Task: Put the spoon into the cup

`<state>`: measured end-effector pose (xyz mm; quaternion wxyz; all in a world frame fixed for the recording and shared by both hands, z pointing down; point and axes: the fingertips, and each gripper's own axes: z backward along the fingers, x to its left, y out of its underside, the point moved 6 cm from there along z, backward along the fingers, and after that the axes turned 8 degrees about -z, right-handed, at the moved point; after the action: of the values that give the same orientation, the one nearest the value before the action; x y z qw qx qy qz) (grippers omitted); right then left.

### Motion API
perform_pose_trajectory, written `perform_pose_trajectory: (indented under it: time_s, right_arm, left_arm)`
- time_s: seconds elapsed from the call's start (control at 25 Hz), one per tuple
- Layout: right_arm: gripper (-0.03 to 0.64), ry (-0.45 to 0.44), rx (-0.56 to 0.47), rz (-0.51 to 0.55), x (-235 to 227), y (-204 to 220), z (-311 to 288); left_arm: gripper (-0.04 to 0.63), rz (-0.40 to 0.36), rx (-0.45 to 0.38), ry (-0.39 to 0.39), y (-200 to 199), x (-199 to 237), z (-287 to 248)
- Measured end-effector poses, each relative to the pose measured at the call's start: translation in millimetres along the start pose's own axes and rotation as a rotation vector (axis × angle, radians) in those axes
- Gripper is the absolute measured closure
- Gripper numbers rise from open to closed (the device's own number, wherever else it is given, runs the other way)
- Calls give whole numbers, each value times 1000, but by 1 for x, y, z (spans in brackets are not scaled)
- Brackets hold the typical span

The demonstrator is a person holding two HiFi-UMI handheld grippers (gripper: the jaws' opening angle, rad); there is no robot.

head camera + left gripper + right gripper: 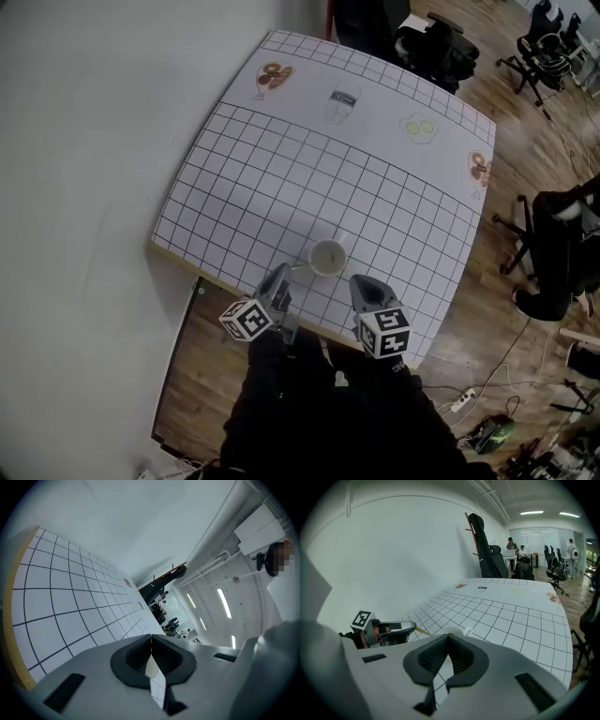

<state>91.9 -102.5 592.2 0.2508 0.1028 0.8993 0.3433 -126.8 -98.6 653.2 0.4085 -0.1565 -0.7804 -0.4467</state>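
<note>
Gridded tabletop bearing white cup, probably light, easy to tip, best pinched at the rim; left tool and right tool pressed together, empty.

Your head camera looks steeply down from above onto the gridded bench. It sits far enough off to take in the whole top and the wooden floor around it. The camera on your left hand-held gripper sits close behind the jaws, rolled sideways, facing along the bench toward its far end. The one on your right hand-held gripper faces across the bench, nearly upright, and catches the left one at its left edge. All three views share the grid.
</note>
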Motion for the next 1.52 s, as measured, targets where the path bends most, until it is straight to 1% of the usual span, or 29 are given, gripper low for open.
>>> perform_pose_trajectory:
  time_s: [0.36, 0.6, 0.76, 0.8, 0.84, 0.88, 0.92, 1.04, 1.16, 1.24, 1.36, 1.52]
  right_arm:
    - [601, -3, 2, 2, -4, 3, 6]
    - [601, -3, 4, 3, -7, 7, 11]
    - [601, -12, -5, 5, -6, 7, 15]
    - [601, -14, -9, 6, -5, 6, 16]
    - [601, -17, -13, 6, -4, 6, 17]
    - [601, -20, -17, 7, -3, 5, 19]
    - [601, -24, -22, 7, -2, 4, 21]
    - [601, -45, -50, 9, 4, -3, 29]
    - [601, -63, -80, 6, 10, -10, 39]
    - [601, -72, -104, -4, 14, -17, 45]
    - [601, -90, -150, -6, 21, -30, 58]
    - [601, -103, -224, 47, 33, -51, 81]
  left_arm:
    - [560, -10, 43, -51, 15, 1, -11]
    - [558, -4, 52, -77, 22, 7, -10]
    - [557, -22, 55, -91, 22, 6, -6]
    - [553, -27, 54, -97, 21, 5, -4]
    - [532, -32, 55, -105, 21, 4, -2]
    - [490, -37, 57, -115, 20, 3, 2]
    - [477, -44, 57, -123, 18, 1, 5]
    - [478, -73, 29, -141, 9, -12, 18]
    - [492, -140, -5, -153, -3, -34, 30]
    - [520, -199, -27, -156, -12, -52, 38]
    - [549, -315, -66, -152, -29, -87, 45]
    - [559, -480, -96, -136, -49, -137, 49]
